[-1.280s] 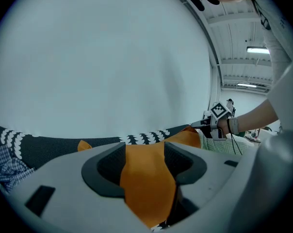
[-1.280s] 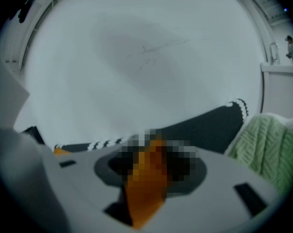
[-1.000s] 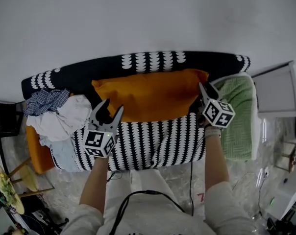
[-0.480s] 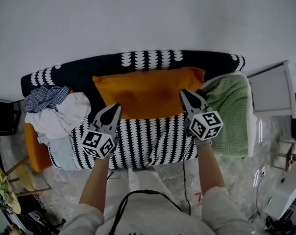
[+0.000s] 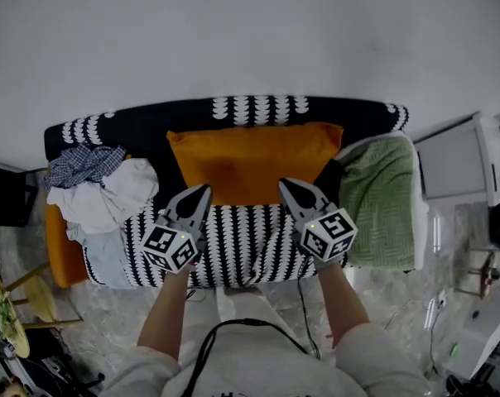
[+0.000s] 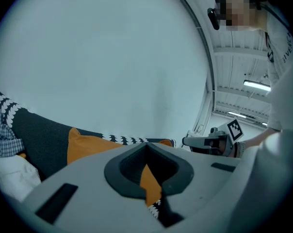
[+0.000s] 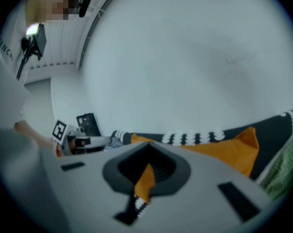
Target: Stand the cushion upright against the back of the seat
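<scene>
The orange cushion (image 5: 254,160) stands upright against the black-and-white sofa back (image 5: 258,106); it also shows as the orange cushion (image 6: 88,144) and the orange cushion (image 7: 219,152) in the gripper views. My left gripper (image 5: 202,190) hovers over the patterned seat (image 5: 242,242) before the cushion's lower left. My right gripper (image 5: 285,184) hovers before its lower right. Both have just been closing and are shut with nothing between the jaws. Each gripper view shows its own closed jaws, left gripper (image 6: 147,147) and right gripper (image 7: 149,147), with the cushion beyond.
A pile of white and pale clothes (image 5: 101,197) with a plaid cloth (image 5: 84,165) covers the sofa's left end. A green knitted blanket (image 5: 378,193) drapes over the right end. A white wall rises behind the sofa. Small furniture stands on the floor at both sides.
The right gripper left the cushion's right corner and moved left and back toward me. The left gripper's open jaws closed. The cushion stays upright.
</scene>
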Available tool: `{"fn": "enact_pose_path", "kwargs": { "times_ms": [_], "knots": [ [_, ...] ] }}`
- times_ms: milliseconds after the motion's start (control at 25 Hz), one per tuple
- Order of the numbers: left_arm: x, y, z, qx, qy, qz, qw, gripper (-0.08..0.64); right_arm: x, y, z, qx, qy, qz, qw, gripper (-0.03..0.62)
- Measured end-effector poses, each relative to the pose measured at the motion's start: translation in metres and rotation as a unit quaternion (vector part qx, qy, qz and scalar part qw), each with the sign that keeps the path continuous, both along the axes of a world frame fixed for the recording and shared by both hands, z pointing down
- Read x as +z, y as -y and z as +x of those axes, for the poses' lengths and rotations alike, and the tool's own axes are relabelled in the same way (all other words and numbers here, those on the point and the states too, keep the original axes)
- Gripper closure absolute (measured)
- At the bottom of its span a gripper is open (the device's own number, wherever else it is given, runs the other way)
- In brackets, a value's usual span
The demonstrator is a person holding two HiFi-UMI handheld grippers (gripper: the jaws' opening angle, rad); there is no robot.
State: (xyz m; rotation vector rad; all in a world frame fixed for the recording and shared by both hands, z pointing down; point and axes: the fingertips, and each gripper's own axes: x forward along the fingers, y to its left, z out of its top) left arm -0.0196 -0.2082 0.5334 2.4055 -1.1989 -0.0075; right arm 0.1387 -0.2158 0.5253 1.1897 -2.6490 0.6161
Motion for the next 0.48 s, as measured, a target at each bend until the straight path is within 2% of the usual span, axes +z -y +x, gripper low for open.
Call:
{"fn": "enact_pose_path", "kwargs": {
  "times_ms": [480],
  "knots": [
    [-0.051,-0.034,0.0,0.01,-0.006,0.012,0.9999,0.535,-0.058,-0.054,-0.043,-0.069,-0.015,0.023,0.997,0.575]
  ]
}}
